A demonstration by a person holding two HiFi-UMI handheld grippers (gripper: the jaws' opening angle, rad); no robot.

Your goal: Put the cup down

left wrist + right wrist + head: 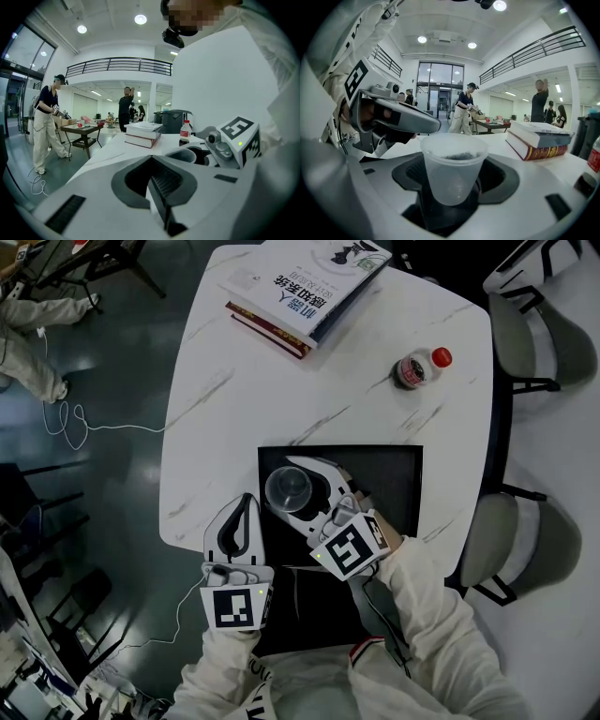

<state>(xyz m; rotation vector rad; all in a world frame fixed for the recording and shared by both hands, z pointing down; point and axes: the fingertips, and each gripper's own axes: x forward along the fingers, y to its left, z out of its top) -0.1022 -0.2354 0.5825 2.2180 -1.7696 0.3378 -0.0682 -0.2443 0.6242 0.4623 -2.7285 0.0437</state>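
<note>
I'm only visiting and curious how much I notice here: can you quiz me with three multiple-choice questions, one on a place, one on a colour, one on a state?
1. Where is the clear cup? A between the right gripper's jaws; B on the books; C on the floor.
2. What colour is the bottle's cap? A blue; B red; C green.
3. How do the left gripper's jaws stand? A together, empty; B wide apart; C closed on the bottle.
Answers: 1 A, the right gripper view shows it there; 2 B, plainly red from above; 3 A, they meet with nothing between.
</note>
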